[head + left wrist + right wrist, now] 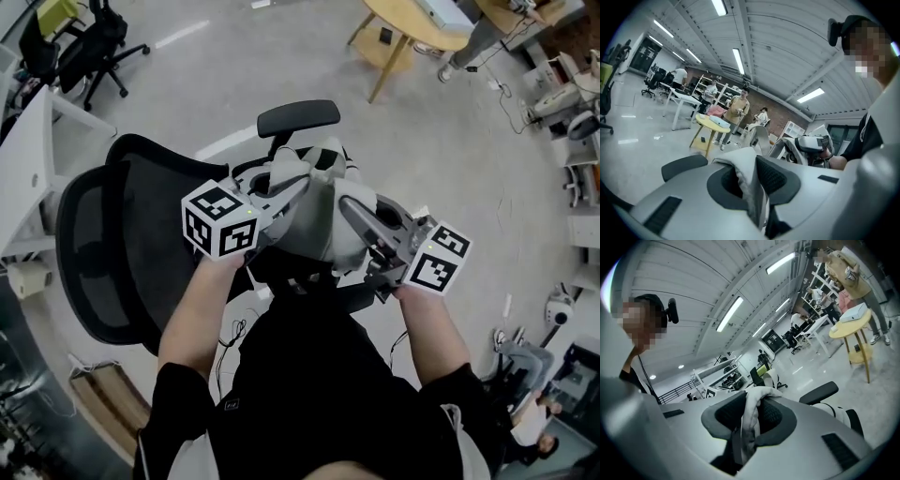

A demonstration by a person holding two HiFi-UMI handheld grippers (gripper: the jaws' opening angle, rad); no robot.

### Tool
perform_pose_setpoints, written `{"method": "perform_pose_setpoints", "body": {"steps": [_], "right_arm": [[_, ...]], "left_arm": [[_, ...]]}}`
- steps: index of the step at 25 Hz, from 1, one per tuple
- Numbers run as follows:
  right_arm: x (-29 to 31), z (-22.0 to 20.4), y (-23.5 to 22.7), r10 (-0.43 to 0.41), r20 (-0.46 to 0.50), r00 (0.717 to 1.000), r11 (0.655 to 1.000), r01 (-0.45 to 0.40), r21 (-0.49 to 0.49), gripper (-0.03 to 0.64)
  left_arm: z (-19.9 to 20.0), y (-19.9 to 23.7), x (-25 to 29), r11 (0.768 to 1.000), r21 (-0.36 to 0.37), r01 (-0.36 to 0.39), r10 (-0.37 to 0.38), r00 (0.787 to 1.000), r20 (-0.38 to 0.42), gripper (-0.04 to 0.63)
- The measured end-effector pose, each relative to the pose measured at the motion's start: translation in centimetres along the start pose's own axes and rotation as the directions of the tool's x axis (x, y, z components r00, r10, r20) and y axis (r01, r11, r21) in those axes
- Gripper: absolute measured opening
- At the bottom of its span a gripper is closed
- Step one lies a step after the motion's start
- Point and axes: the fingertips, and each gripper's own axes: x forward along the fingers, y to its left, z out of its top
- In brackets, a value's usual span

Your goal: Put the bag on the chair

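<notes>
We hold the grey fabric bag (pixel 317 223) up between both claws, in front of our chest and above the black mesh office chair (pixel 103 253). The left gripper (pixel 751 181) has its jaws drawn narrow, pinching a fold of the bag's cloth between the ribbed pads. The right gripper (pixel 750 418) clamps another bunched fold in the same way. The bag hangs just short of the chair's armrest (pixel 298 117), with the backrest off to the left. We cannot tell whether its bottom touches the seat, which lies hidden beneath it.
</notes>
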Motion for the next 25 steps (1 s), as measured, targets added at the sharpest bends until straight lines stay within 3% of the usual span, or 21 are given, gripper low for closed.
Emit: {"method": "perform_pose_setpoints", "body": {"steps": [6, 10, 14, 18, 21, 25], "right_arm": [[-3.7, 1.2, -1.6, -0.095, 0.089, 0.992, 0.995, 0.095, 0.007, 0.08], [-4.4, -0.8, -1.4, -0.11, 0.101, 0.989, 0.993, 0.106, 0.042, 0.079], [-2.5, -7.6, -0.5, -0.069, 0.015, 0.997, 0.987, 0.066, 0.15, 0.078], [0.0, -10.7, 2.3, 0.047, -0.006, 0.999, 0.974, -0.044, 0.222, 0.077], [2.2, -13.3, 4.5, 0.111, -0.1, 0.989, 0.968, -0.084, 0.235, 0.078], [3.6, -17.2, 7.2, 0.162, -0.206, 0.965, 0.954, -0.101, 0.281, 0.078]], "left_arm": [[0.3, -2.0, 4.6, 0.993, 0.026, 0.113, -0.112, 0.993, -0.044, 0.064], [-1.1, -2.3, 5.0, 0.99, 0.051, 0.135, -0.13, 0.988, -0.087, 0.066], [-5.5, -0.4, 3.1, 0.995, -0.018, 0.1, -0.102, 0.982, -0.159, 0.072], [-7.0, 0.4, 0.1, 0.997, -0.073, 0.03, -0.041, 0.988, -0.149, 0.075], [-8.7, 1.0, -3.3, 0.989, -0.147, -0.032, 0.013, 0.992, -0.127, 0.084], [-11.1, 0.7, -6.9, 0.981, -0.182, -0.074, 0.047, 0.988, -0.146, 0.092]]}}
